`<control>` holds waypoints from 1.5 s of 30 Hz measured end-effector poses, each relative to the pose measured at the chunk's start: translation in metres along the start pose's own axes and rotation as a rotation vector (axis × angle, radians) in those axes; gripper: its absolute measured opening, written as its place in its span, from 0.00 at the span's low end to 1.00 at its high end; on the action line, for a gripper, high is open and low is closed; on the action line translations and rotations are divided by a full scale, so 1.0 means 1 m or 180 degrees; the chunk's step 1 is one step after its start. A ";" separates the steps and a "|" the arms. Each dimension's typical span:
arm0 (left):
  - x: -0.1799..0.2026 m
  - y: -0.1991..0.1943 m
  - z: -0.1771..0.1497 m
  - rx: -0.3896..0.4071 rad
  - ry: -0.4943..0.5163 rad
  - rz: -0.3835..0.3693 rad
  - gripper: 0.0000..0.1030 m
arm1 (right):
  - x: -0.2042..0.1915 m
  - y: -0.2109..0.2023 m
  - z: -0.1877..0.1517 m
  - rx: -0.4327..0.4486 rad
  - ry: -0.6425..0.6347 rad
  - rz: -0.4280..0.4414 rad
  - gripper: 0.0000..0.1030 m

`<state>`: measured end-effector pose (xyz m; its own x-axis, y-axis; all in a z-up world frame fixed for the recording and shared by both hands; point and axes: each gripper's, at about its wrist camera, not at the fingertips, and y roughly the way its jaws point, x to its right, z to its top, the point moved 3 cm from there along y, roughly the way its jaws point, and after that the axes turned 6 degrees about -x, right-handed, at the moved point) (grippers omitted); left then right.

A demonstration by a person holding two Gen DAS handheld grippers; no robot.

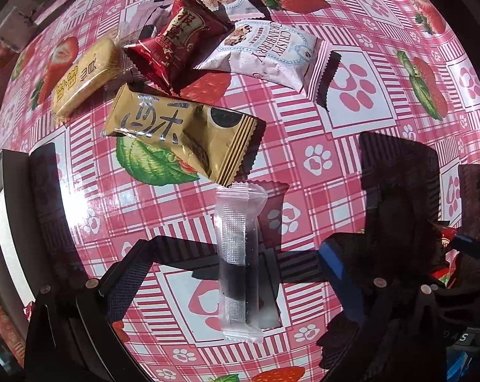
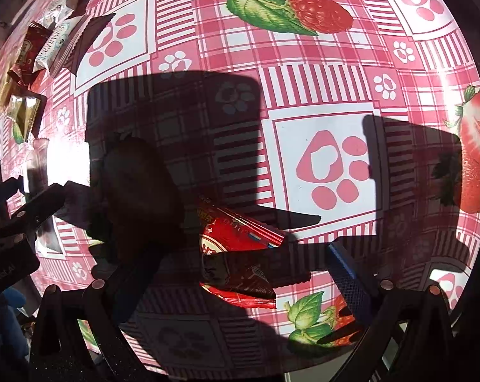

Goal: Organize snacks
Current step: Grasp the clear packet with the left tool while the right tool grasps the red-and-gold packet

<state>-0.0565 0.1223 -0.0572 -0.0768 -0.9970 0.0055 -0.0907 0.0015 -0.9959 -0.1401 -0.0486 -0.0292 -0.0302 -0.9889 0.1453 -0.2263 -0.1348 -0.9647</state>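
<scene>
The snacks — a clear-wrapped dark bar (image 1: 239, 264) lies flat on the counter (image 1: 351, 146) at lower centre, between the wide-open, empty left tongs (image 1: 236, 273). The right tongs (image 2: 236, 273), also open, straddle a red packet (image 2: 236, 251) — probably sorting by kind.

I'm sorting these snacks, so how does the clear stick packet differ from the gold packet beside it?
The clear stick packet is narrow and see-through, showing a dark filling; the gold packet is wider, opaque and printed with characters. The clear one lies alone between the open left gripper's fingers; the gold one sits by the snack pile. Both lie flat and sealed on the strawberry tablecloth.
</scene>
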 end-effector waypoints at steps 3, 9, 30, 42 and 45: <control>0.001 0.000 0.002 -0.0017 -0.0007 -0.0003 1.00 | 0.003 0.001 -0.002 0.0008 -0.0006 0.0001 1.00; 0.002 -0.016 0.004 0.0014 0.0057 0.0001 0.65 | 0.002 -0.002 0.002 -0.0109 0.0013 -0.0021 0.90; -0.052 -0.076 -0.047 0.0313 0.0136 -0.0068 0.16 | -0.036 -0.047 -0.009 0.0141 -0.0258 0.0504 0.29; -0.108 -0.092 -0.075 0.0392 -0.0164 -0.0068 0.16 | 0.004 -0.053 0.013 0.0113 0.0225 0.0548 0.71; -0.114 -0.093 -0.076 0.0398 -0.0197 -0.0027 0.16 | 0.008 -0.052 0.025 0.0084 0.0179 0.0482 0.71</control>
<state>-0.1151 0.2415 0.0421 -0.0147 -0.9998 0.0122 0.0336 -0.0127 -0.9994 -0.1040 -0.0513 0.0160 -0.1166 -0.9931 0.0091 -0.1893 0.0132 -0.9818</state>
